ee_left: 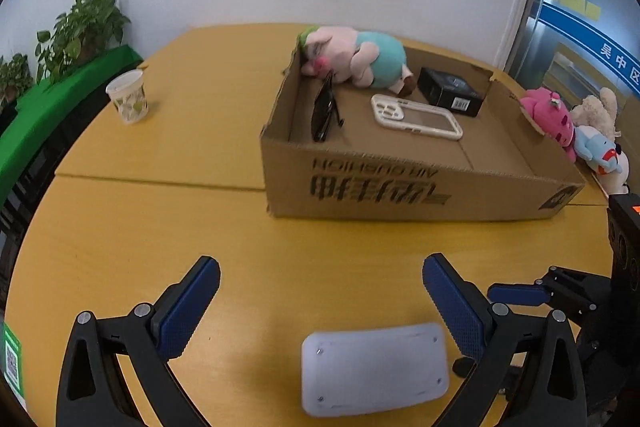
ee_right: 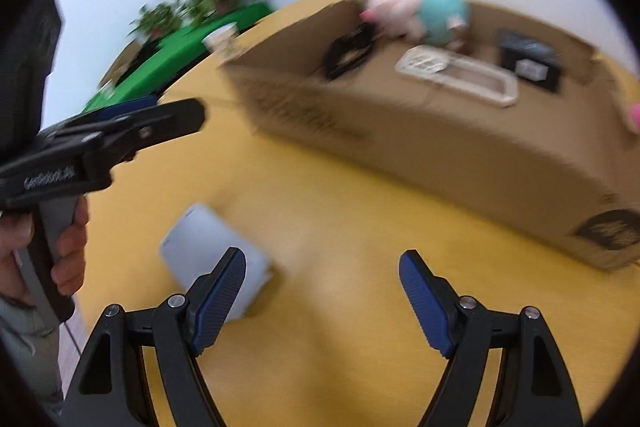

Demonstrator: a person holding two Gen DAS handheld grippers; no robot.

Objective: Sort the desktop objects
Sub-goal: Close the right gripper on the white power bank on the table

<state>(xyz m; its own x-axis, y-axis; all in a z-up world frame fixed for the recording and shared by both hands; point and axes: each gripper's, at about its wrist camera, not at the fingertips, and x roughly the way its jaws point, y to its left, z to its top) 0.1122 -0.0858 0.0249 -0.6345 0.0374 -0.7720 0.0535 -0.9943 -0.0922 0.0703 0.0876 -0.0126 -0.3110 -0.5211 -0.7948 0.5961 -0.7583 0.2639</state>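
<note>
A flat white rounded device point(ee_left: 374, 369) lies on the yellow table, between the fingers of my left gripper point(ee_left: 320, 267) and closer to the right one. That gripper is open and its pads touch nothing. In the blurred right wrist view the same white device point(ee_right: 212, 247) sits partly behind the left finger of my right gripper point(ee_right: 323, 257), which is open and empty. An open cardboard box point(ee_left: 400, 195) behind holds a plush pig point(ee_left: 360, 61), dark sunglasses point(ee_left: 324, 111), a clear phone case point(ee_left: 416, 117) and a small black box point(ee_left: 450, 91).
A paper cup point(ee_left: 128, 101) stands at the back left, near potted plants point(ee_left: 84, 27). Several plush toys point(ee_left: 560, 119) lie to the right of the box. A hand point(ee_right: 68, 239) holds the left gripper's handle. One finger point(ee_left: 516, 294) of the right gripper reaches in at the right.
</note>
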